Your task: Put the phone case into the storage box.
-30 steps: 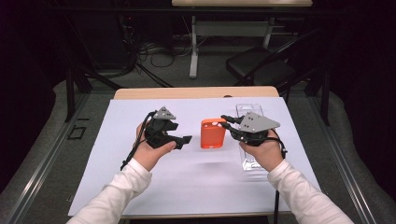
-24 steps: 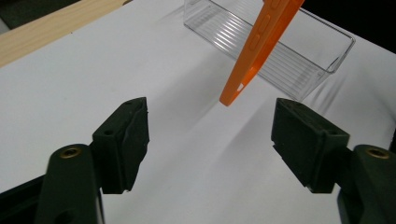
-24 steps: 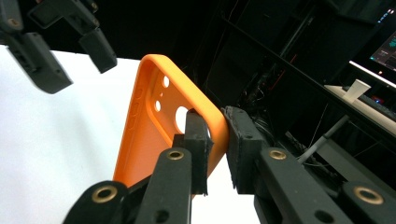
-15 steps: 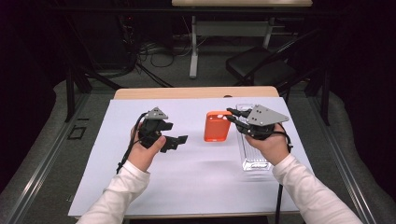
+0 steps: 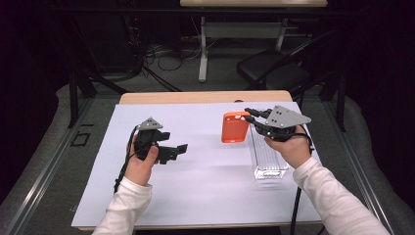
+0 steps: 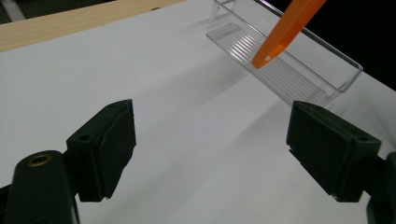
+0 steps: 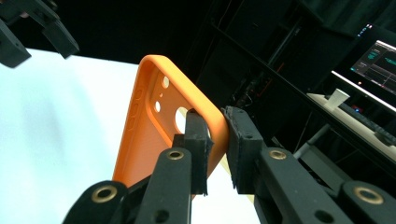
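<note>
The right gripper [image 5: 250,116] pinches the top edge of the orange phone case [image 5: 234,128], holding it in the air just left of the clear tray's [image 5: 268,166] far end. The left gripper [image 5: 176,151] stands well apart to the left over the bare white sheet [image 5: 205,186]; its jaws have just been opening and stand wide, with nothing between them.
</note>
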{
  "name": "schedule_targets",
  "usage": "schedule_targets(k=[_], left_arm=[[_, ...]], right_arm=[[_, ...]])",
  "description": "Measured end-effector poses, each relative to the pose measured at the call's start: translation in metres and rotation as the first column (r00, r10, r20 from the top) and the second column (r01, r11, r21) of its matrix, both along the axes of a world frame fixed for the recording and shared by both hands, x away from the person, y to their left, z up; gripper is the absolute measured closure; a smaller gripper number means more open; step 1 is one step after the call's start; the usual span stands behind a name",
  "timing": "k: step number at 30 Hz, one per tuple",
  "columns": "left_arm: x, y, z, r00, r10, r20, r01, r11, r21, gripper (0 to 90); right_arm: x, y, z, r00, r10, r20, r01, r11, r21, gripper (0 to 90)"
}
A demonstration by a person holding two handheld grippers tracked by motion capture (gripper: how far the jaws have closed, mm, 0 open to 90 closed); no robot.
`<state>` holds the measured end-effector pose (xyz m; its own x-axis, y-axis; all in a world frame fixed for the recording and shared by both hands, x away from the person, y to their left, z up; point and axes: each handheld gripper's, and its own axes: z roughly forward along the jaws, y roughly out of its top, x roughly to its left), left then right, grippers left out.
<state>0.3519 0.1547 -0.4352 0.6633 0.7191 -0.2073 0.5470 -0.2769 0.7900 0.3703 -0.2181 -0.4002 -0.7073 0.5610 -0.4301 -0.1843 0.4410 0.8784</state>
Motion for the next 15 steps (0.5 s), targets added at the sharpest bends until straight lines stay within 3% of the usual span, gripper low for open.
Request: schedule_targets(k=[3,15], left_arm=[[0.0,0.003,-0.004,0.9994,0.035,0.0,-0.035,0.9991,0.022,15.6],[-0.004,0.01,-0.007,0.9995,0.03,-0.011,-0.031,0.9989,-0.035,15.6]], right_arm=[[0.001,-0.004,0.003,1.0,-0.006,0.008,0.006,0.9999,-0.011,79.9],[0.008,-0.022,0.007,0.999,-0.042,0.015,0.043,0.9987,-0.029,79.9]])
